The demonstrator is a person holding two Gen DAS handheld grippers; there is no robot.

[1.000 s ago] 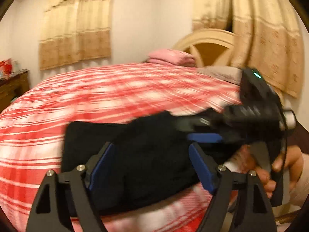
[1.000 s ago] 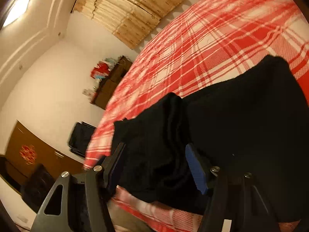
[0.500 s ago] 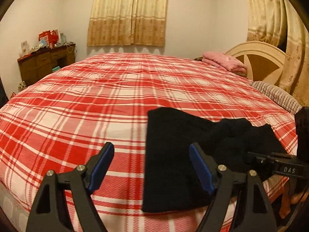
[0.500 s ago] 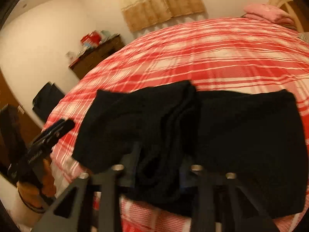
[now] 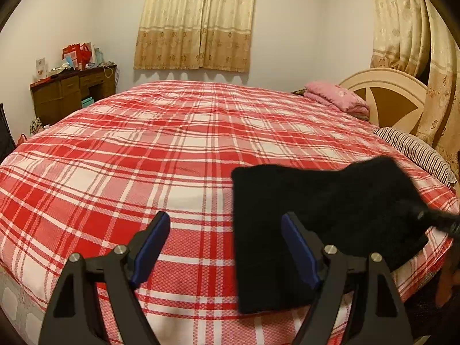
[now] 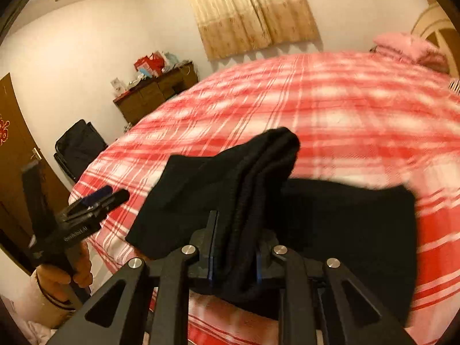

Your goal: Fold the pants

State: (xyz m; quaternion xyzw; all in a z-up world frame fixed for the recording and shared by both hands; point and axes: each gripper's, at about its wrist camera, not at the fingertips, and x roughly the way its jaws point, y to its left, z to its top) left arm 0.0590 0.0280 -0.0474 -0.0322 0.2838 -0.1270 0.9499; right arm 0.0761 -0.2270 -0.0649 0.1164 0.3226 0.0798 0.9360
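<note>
1. Left wrist view: my left gripper (image 5: 225, 247) hangs over the near edge of the bed (image 5: 143, 155) with its blue-padded jaws spread wide and nothing between them.
2. Same view: the black pants (image 5: 310, 224) lie folded on the red plaid cover at the near right side of the bed, just right of my left jaws; my right finger overlaps their lower edge. A pink pillow (image 5: 336, 95) sits far off by the headboard (image 5: 388, 95).
3. Right wrist view: my right gripper (image 6: 234, 254) is clamped tight on a bunched fold of the pants (image 6: 258, 178), lifting it above the flat part on the cover.
4. Same view: my left gripper (image 6: 95, 201) shows at the left, apart from the cloth, near a wooden desk (image 6: 155, 92).
</note>
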